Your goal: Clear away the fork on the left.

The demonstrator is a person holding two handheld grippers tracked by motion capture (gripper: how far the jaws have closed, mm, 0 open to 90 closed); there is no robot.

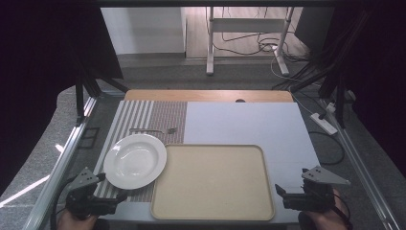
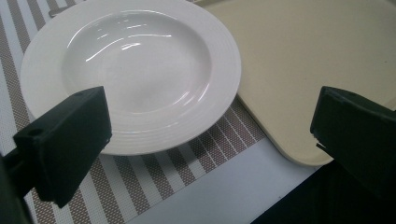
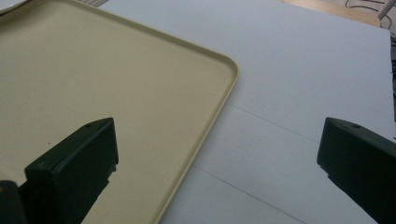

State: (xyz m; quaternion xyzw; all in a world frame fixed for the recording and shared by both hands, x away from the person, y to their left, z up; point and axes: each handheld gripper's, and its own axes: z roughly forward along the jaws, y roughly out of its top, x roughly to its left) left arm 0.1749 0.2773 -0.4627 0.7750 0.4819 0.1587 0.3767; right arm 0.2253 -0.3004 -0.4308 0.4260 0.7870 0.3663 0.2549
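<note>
**Here, both grippers wait open at the near edge of the table**

We see the left gripper (image 1: 113,188) held low at the near-left corner of the table, its jaws spread wide with nothing between them. Just ahead of it lies the white soup plate (image 1: 135,160), empty and upright on the striped placemat (image 1: 143,115); in the left gripper view the plate (image 2: 130,74) sits between and beyond the two jaws, not touched by either. Beyond the plate, farther from this gripper, a fork (image 1: 153,130) lies flat on the placemat.

We find the right gripper (image 1: 278,191) at the near-right corner, jaws likewise spread and holding nothing. To its inner side lies the beige tray (image 1: 213,213), bare; in the right gripper view the tray's rounded corner (image 3: 231,70) lies ahead between the jaws, with the grey-blue table cover (image 3: 303,70) beyond. Plate and tray lie just beside each other, the plate's rim close to the tray's left edge.
</note>
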